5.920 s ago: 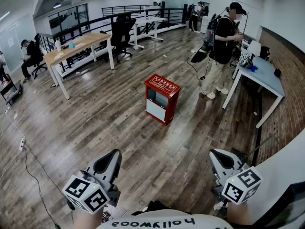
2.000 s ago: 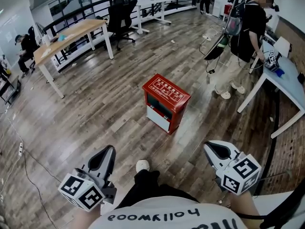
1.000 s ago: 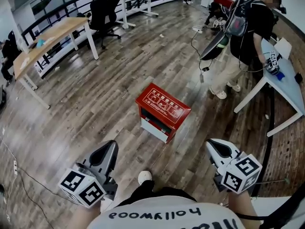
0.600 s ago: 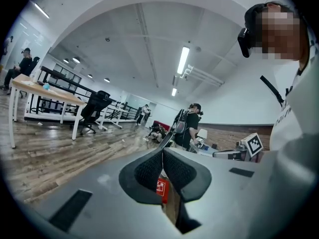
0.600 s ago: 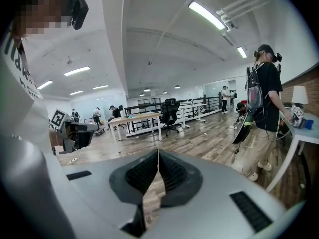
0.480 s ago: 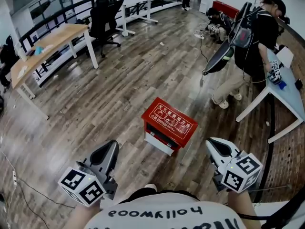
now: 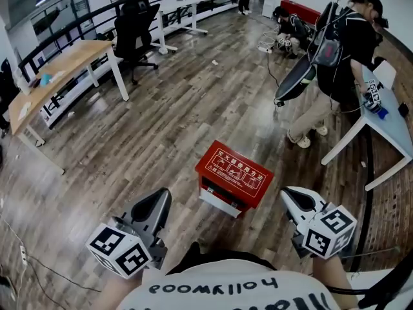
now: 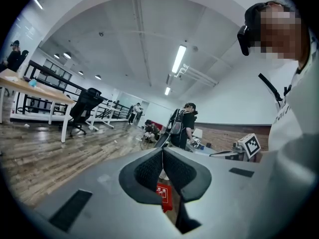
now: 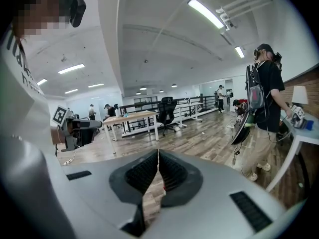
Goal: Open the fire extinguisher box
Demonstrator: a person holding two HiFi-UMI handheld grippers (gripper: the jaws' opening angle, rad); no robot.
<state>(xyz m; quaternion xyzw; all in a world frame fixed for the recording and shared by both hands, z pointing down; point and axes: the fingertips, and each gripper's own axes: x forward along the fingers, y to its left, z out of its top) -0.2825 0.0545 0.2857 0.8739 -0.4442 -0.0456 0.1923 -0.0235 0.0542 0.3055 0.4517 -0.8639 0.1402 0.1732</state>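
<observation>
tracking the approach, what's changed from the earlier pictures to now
The person has walked up to the red fire extinguisher box: it was far across the floor and now stands just ahead, between the left claw and right claw. Nothing was taken hold of. Both claws stay shut and empty, and the box is still closed.

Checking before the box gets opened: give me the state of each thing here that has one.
fire extinguisher box: closed, upright on the floor, neither gripper touching it.
left gripper: jaws shut, empty.
right gripper: jaws shut, empty.
office chair: upright, unoccupied.
</observation>
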